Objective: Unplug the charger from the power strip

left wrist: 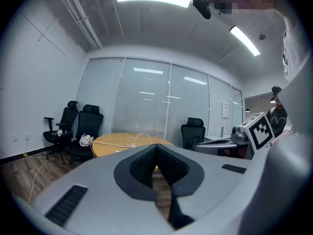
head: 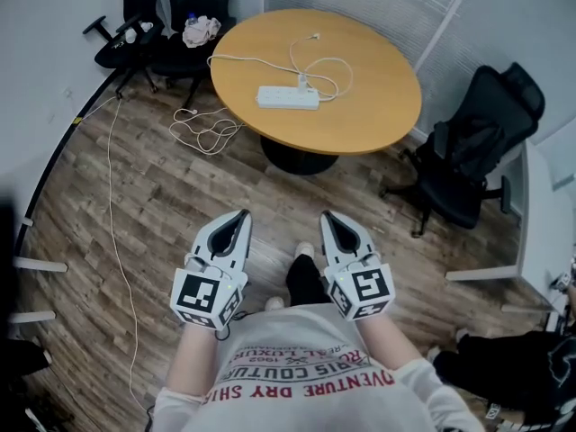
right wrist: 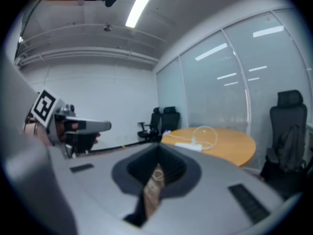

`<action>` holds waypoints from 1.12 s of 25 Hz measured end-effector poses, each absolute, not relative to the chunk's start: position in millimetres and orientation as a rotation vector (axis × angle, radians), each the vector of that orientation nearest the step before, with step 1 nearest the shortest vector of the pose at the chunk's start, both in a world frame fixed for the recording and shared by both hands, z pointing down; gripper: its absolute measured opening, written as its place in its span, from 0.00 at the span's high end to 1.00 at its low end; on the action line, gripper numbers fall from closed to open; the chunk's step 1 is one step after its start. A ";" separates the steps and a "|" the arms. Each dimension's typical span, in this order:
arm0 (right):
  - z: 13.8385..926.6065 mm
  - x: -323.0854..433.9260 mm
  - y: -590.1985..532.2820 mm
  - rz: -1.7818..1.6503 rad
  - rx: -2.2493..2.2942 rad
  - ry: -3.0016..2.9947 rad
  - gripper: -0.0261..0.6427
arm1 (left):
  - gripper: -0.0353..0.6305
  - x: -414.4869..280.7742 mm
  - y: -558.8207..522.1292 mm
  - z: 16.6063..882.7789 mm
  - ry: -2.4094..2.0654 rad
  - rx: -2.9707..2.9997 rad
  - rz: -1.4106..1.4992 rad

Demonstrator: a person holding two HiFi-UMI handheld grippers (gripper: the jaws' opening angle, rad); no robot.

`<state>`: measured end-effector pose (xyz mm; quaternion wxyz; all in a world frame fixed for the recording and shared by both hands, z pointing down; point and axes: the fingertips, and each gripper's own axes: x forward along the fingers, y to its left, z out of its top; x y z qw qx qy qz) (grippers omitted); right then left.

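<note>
Head view looks down on two grippers held side by side over a wood-plank floor [head: 135,187], well short of one round wooden table [head: 378,106]. On that table lies one white power strip [head: 288,97], and one white charger [head: 303,83] stands plugged into its right end, with its white cable [head: 328,68] looping across the tabletop behind it. The left gripper [head: 237,227] has its two jaws pressed together at the tips and has nothing between them; its own view shows the dark pads meeting at the front with only floor showing through the narrow slot lower down. The right gripper [head: 334,227] is likewise closed, tips together, and holds nothing. Each gripper carries one cube with square markers near the person's wrist. Three black office chairs stand around the table: two close together at the upper left, one [head: 121,25] beside the other [head: 193,7], the latter with a pale bundle of cloth [head: 201,31] on its seat, and one [head: 472,151] at the right. A second white cord [head: 205,133] lies in loose coils on the floor just beside the table's dark base [head: 297,156]. In the left gripper view the table sits ahead of the closed jaws, with glass partitions behind it.
</note>
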<state>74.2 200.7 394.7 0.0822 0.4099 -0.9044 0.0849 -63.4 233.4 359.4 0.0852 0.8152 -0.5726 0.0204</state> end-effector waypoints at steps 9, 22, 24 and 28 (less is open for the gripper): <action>417.1 47.0 65.6 0.294 1.167 -2.714 0.92 | 0.90 -87.0 110.9 378.1 -1.752 2.390 0.107; 441.3 32.4 -167.2 0.336 1.127 -2.639 0.92 | 0.90 -103.6 -112.7 396.7 -1.775 2.359 0.140; 453.2 34.2 -188.7 0.363 1.131 -2.602 0.92 | 0.90 -103.1 -134.1 410.9 -1.747 2.363 0.151; 476.7 35.8 -215.3 0.436 1.171 -2.526 0.92 | 0.90 -106.8 -166.2 441.5 -1.657 2.362 0.194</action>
